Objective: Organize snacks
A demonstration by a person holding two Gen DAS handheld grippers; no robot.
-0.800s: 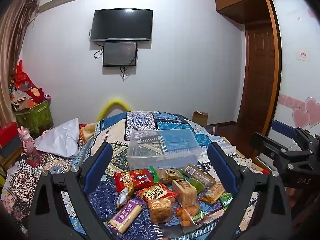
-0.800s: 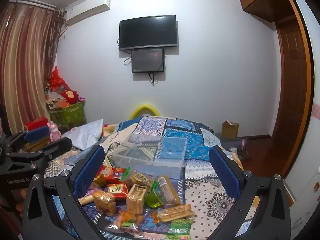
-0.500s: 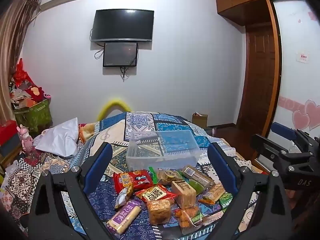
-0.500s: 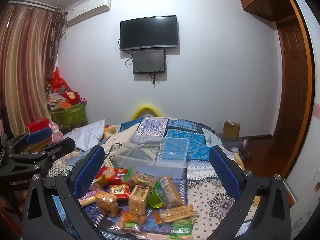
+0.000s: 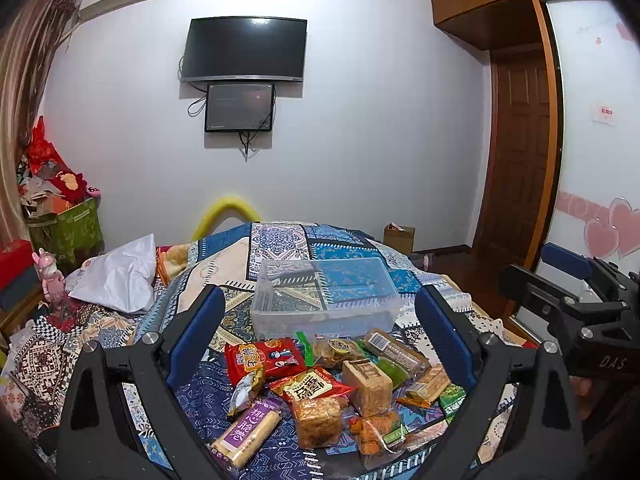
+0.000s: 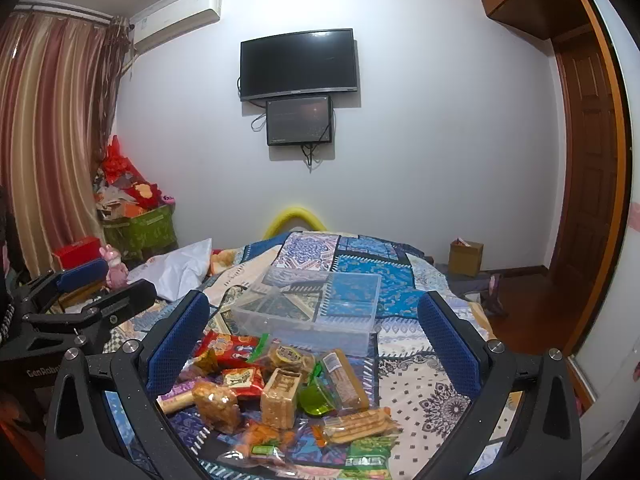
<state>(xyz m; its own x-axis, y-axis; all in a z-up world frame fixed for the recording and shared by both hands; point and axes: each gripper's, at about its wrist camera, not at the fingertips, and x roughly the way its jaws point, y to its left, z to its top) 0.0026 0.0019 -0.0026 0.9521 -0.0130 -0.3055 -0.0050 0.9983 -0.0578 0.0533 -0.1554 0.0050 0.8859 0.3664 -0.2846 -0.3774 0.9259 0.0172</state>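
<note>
Both tongs hang above the bed with nothing between their blue pads, the left tongs and the right tongs each spread wide, as if still choosing what to pick. The snacks lie in a loose heap across the lower middle of the left view, on the patterned quilt, and every packet I can see is still outside the clear plastic box, which sits just beyond the heap, in the middle of the frame, lidless and apparently empty. That placement makes sense: the box is within a short carry of the pile, its mouth facing up.

In the right view the same heap fills the lower middle, with a red packet toward the left and a long wafer pack toward the lower right. I judge the sorting has not begun. The packets overlap and are slippery film, so a grab at one may drag its neighbour. The purple-labelled bar at the lower left lies apart, an easy first pick.
</note>
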